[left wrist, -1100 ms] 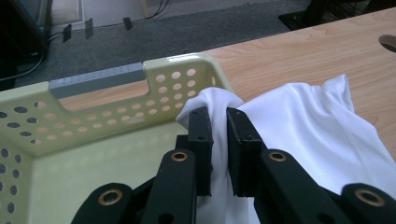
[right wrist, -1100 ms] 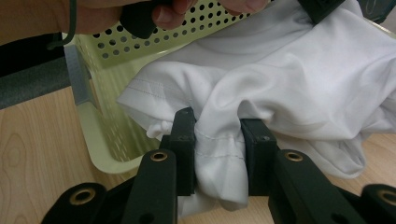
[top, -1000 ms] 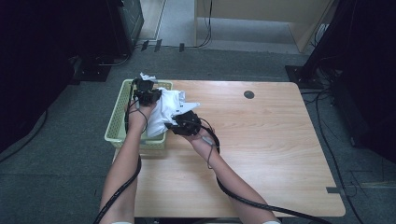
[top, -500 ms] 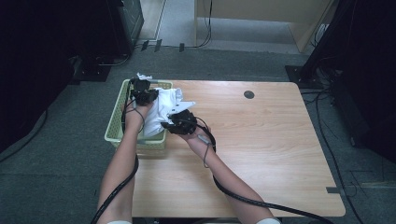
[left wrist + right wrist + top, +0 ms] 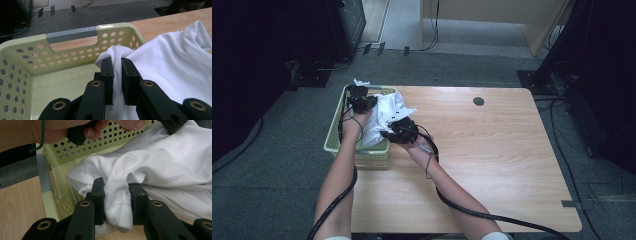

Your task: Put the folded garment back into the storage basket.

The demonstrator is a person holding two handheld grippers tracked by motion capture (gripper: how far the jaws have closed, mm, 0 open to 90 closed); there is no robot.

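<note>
A white cloth (image 5: 384,117) is held by both grippers over the near right corner of a pale green perforated basket (image 5: 333,141), which stands at the left edge of the wooden worktop (image 5: 492,150). In the high view the left gripper (image 5: 362,102) is seen above the basket's far part, and the right gripper (image 5: 399,131) just beside the basket's right wall, over the worktop. In the left gripper view a bunched fold of the cloth (image 5: 160,67) is clamped between the two black fingers (image 5: 107,75), which stand narrow with the fabric pressed between their pads; the basket's empty floor (image 5: 62,85) and its grey handle bar (image 5: 71,35) are seen behind them. In the right gripper view a thicker, stitched hem of the cloth (image 5: 155,162) is pinched between the fingers (image 5: 98,195), set somewhat wider apart than those of the left gripper, with fabric bulging below them. The cloth is draped across the basket's rim, part of it lying inside the basket and part hanging over the worktop's edge of it. The hand (image 5: 75,130) bearing the left gripper is seen at the top of that view.
</note>
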